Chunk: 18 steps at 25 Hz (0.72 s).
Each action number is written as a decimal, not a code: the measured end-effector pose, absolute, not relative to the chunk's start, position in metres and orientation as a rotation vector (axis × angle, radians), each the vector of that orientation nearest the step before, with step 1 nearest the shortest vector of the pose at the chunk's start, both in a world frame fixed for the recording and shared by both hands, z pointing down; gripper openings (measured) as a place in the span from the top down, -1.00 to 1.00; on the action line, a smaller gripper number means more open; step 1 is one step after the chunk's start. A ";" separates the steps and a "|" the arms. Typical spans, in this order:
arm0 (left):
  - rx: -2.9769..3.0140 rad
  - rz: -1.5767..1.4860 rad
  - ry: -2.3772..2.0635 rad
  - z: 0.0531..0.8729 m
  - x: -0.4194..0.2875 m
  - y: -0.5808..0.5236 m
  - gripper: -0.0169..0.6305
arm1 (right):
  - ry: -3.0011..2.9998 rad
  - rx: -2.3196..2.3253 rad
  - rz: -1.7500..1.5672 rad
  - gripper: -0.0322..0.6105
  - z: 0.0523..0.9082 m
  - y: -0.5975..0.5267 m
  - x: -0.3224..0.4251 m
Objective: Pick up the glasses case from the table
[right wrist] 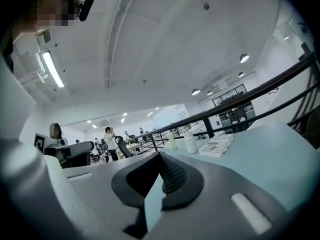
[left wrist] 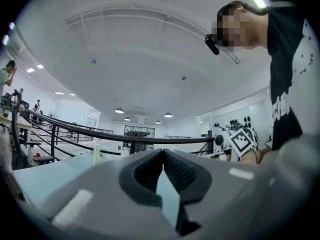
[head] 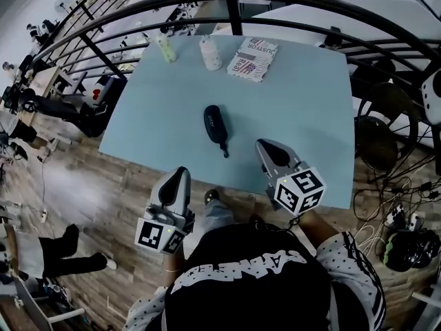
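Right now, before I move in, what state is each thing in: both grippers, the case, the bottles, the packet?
Left gripper: shut, empty.
Right gripper: shut, empty.
Glasses case: closed, lying flat on the table, untouched.
Green bottle: upright at the far edge.
White bottle: upright at the far edge.
Printed packet: lying flat beside the white bottle.

Glasses case lies on table, approx. mid, nearer the front edge. Behind it, along the far edge, L to R: bottle, 2nd container, packet just beside. Railing curves behind the table. Left gripper is off the front edge, front-left of case; right gripper is over that edge, front-right; both apart from it. Chair stands right of table.
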<state>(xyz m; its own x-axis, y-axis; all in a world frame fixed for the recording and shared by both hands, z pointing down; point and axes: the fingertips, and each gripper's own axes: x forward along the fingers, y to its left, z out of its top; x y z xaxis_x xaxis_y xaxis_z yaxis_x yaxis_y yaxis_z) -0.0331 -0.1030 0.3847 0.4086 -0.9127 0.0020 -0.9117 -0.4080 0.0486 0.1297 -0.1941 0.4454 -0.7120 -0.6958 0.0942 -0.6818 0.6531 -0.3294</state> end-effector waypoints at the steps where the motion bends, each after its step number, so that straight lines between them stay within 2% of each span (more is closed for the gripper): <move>1: 2.609 -0.044 -1.666 0.386 -0.034 -0.108 0.95 | 2.818 -1.194 -0.535 0.88 0.446 -0.196 0.130; 18: 2.764 -0.058 -1.352 0.398 -0.091 -0.225 0.95 | 2.689 -1.525 -0.552 0.87 0.452 -0.264 0.084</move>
<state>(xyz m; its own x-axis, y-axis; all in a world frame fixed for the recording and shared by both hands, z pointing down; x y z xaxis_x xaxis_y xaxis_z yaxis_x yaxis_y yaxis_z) -0.0905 -0.2253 0.3980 0.6138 -0.7894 -0.0055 -0.7870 -0.6125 0.0745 0.0836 -0.2639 0.4524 -0.5285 -0.8319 0.1694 -0.8313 0.4665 -0.3021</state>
